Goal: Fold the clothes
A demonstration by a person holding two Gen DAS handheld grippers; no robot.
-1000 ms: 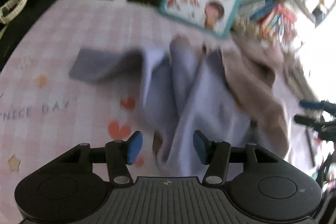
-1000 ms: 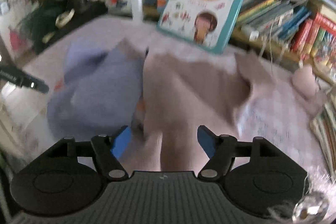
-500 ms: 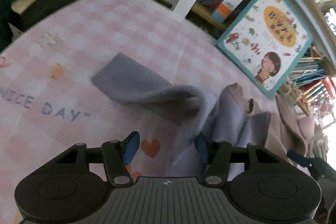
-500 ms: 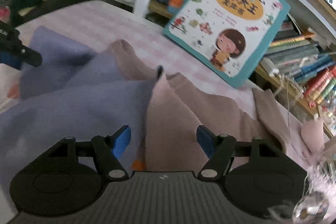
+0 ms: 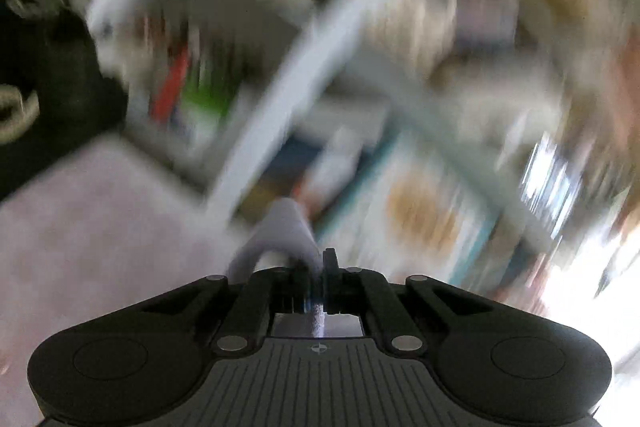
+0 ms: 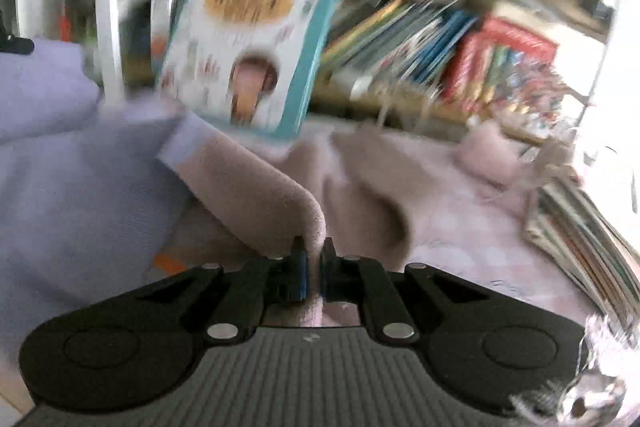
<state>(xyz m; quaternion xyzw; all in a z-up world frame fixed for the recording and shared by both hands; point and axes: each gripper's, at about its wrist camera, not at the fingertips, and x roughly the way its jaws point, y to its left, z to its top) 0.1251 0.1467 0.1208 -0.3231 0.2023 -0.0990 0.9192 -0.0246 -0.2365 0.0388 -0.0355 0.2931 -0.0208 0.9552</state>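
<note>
My left gripper (image 5: 319, 259) is shut on a fold of the lavender garment (image 5: 282, 231), which sticks up in a peak between its fingers; this view is heavily blurred. In the right wrist view the same lavender garment (image 6: 68, 171) spreads across the left side. Beside and partly over it lies a beige-pink knit garment (image 6: 256, 183). My right gripper (image 6: 314, 255) is shut on a raised edge of that beige-pink garment. Both pieces rest on a pink checked bedsheet (image 6: 452, 251).
A picture book with a teal border (image 6: 256, 39) leans against a shelf of books (image 6: 420, 43) behind the clothes. A white post (image 6: 108, 3) stands at the left. A stack of books (image 6: 592, 235) lies at the right edge. Dark items (image 5: 36, 75) sit far left.
Both grippers have gone from open to shut on cloth: the left on the lavender garment, the right on the beige-pink one. Both views have swung upward toward the shelves.
</note>
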